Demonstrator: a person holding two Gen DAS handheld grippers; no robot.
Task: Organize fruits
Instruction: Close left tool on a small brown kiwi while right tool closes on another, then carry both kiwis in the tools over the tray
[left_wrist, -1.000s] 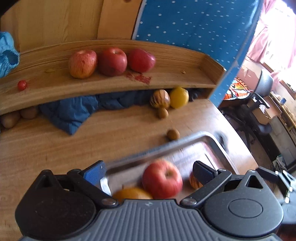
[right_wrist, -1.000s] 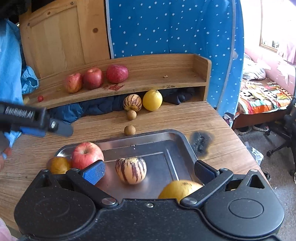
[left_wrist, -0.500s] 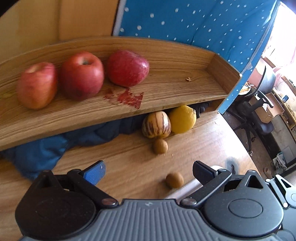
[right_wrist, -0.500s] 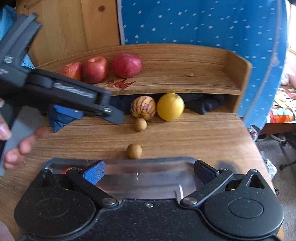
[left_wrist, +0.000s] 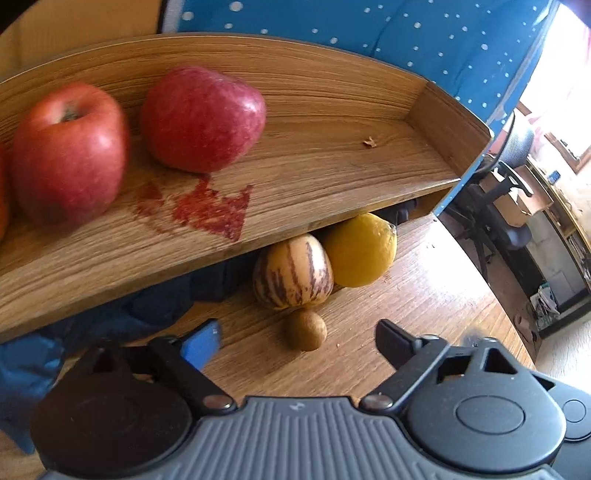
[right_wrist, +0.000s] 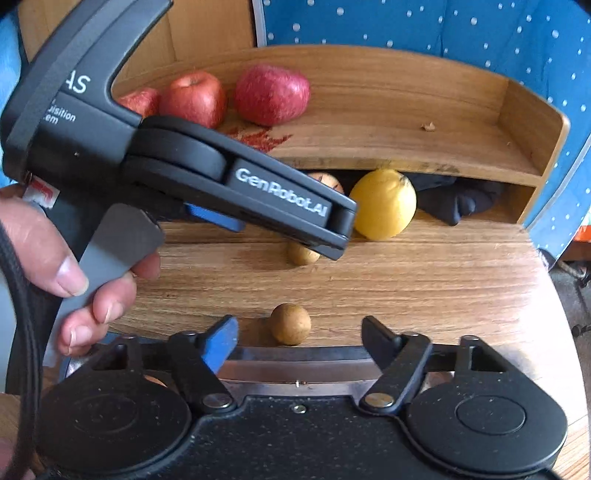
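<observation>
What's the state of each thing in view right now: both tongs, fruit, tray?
left tongs: open, empty, small brown fruit lined up between the tips
right tongs: open, empty, over the tray's far rim
red apples: side by side on the shelf
striped fruit: on the table under the shelf, touching the yellow fruit
near brown fruit: loose on the table by the tray
tray: contents mostly hidden

Red apples (left_wrist: 203, 118) side by side on wooden shelf (left_wrist: 332, 166). Striped melon (left_wrist: 293, 277) and yellow fruit (left_wrist: 360, 254) touching, tucked under shelf's front edge. Small brown fruit (left_wrist: 306, 329) touching melon's near side; second brown fruit (right_wrist: 290, 324) farther out from shelf.
</observation>
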